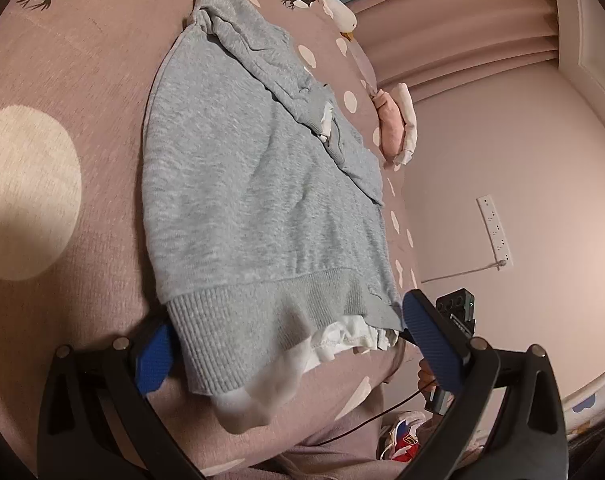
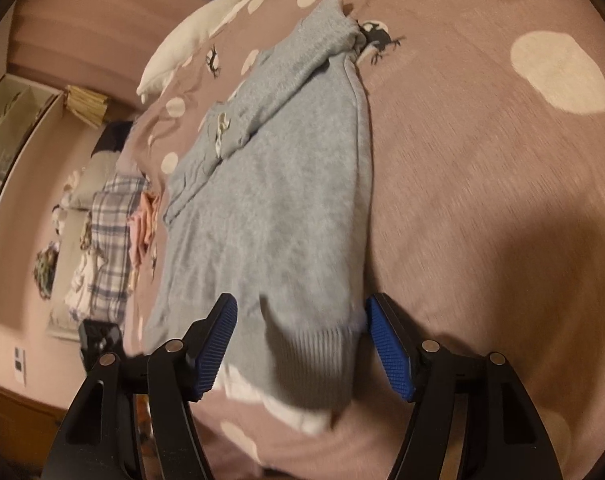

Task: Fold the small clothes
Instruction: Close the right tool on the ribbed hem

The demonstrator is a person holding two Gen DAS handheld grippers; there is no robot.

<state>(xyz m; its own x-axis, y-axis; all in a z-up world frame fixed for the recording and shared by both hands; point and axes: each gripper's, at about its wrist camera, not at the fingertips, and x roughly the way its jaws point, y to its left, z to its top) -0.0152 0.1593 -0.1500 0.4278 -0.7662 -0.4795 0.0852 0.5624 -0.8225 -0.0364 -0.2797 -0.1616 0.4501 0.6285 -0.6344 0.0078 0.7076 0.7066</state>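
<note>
While the grey sweatshirt (image 1: 254,184) lies lengthwise on the spotted bedspread (image 1: 62,92), the fold looks only partly done: 1 sleeve is already laid across the chest, at upper centre of the left wrist view, but the body is at full length, so by my reckoning the hem-to-collar fold is left. Its ribbed hem (image 1: 262,320), with a white lining (image 1: 342,340) showing beneath, sits at lower centre of both views. The left gripper (image 1: 290,344) stands open, its blue pads wide on either side of the hem and pressing on nothing. The right gripper (image 2: 306,348) is open too, straddling the hem corner with a gap at each pad; that corner is blurred. Around it: a small pink folded garment (image 1: 390,124) at the bed's edge, right of centre, a white pillow (image 2: 190,48) at upper left of the right wrist view, and a plaid cloth pile (image 2: 110,240) at its left. Nothing lies on the sweatshirt or blocks the hem
</note>
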